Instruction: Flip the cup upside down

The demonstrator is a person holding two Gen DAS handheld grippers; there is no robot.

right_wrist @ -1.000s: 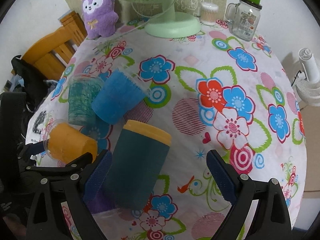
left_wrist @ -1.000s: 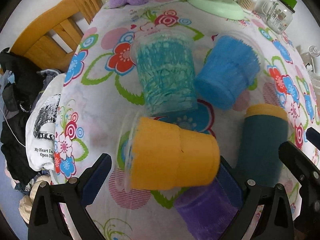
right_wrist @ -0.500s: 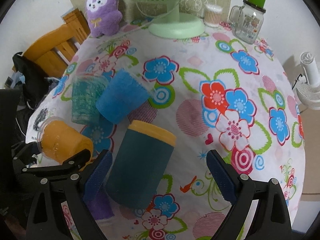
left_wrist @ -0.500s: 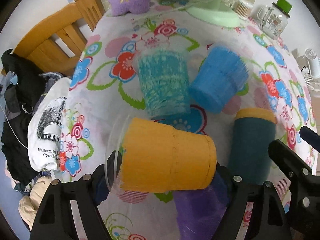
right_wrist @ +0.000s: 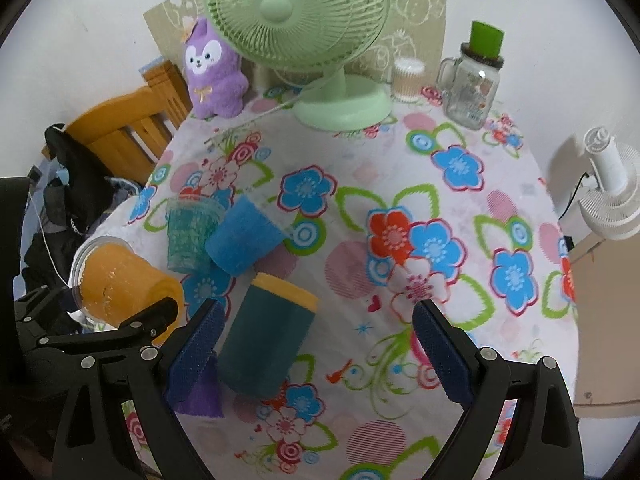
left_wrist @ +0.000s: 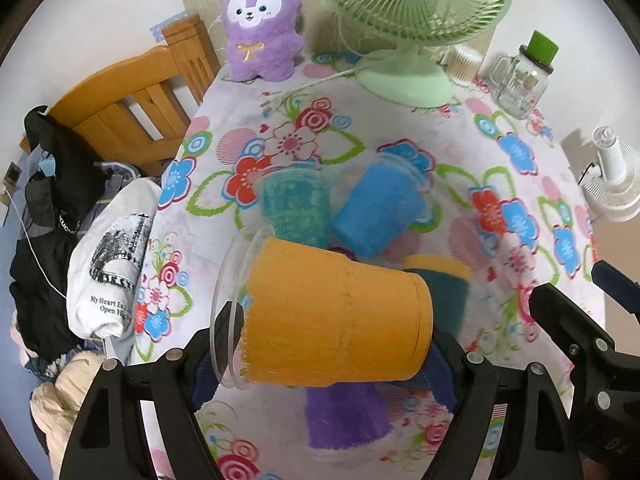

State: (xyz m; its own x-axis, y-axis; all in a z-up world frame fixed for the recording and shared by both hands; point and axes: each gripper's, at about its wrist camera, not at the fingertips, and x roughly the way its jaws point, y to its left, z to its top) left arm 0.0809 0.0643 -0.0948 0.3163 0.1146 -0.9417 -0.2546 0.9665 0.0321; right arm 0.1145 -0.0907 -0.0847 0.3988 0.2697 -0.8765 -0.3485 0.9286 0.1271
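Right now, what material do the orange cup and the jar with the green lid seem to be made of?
The orange cup, held in the left hand-held gripper, looks like thin clear plastic: its rim is see-through, and the matte, streaky orange seems to be a coating or liner. The jar looks like glass: clear, glossy, thick-walled, with a moulded handle. Its green lid appears to be opaque plastic.

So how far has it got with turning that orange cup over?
Done: the left tool has clamped the orange cup and holds it above the table. In hand: the cup is sideways, rim pointing left. Left: finishing the turn and setting it rim-down. The right tool is open, empty.
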